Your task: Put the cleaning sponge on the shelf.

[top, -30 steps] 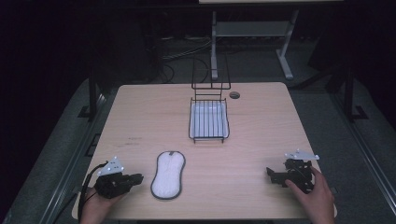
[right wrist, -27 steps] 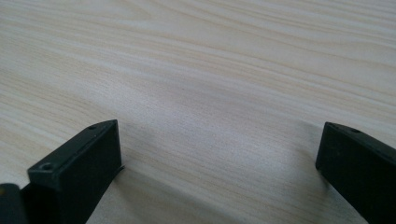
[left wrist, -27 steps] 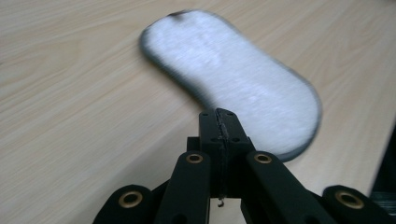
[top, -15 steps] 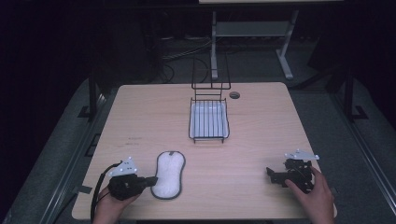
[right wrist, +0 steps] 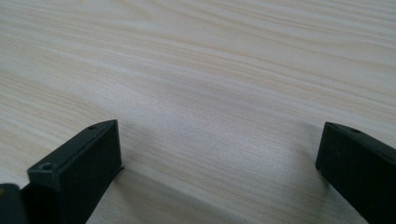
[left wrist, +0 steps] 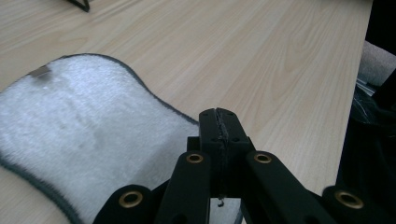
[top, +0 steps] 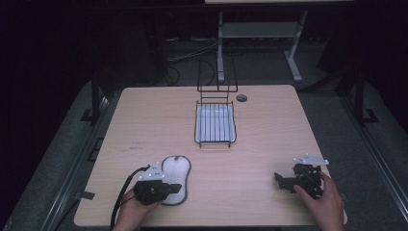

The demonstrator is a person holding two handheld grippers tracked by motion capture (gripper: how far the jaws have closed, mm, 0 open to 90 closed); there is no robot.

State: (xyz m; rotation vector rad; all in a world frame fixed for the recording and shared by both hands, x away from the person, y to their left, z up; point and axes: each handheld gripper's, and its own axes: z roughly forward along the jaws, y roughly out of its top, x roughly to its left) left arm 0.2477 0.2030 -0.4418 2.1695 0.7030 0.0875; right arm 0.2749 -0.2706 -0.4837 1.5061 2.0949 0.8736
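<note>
Wooden table (top: pixel 269 130); shut left tongs (top: pixel 177 187) over fleecy pad (top: pixel 176 169)

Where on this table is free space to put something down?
Bare wood lies between the fluffy insole and the right gripper, and on both sides of the wire rack. The near-left corner is crowded by the left gripper.

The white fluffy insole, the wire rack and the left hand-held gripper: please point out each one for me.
white fluffy insole (left wrist: pixel 84 126), left gripper view, middle of its pile.
wire rack (top: pixel 215 143), high view, its near rim.
left hand-held gripper (left wrist: pixel 219 123), left gripper view, tips of its shut jaws.
</note>
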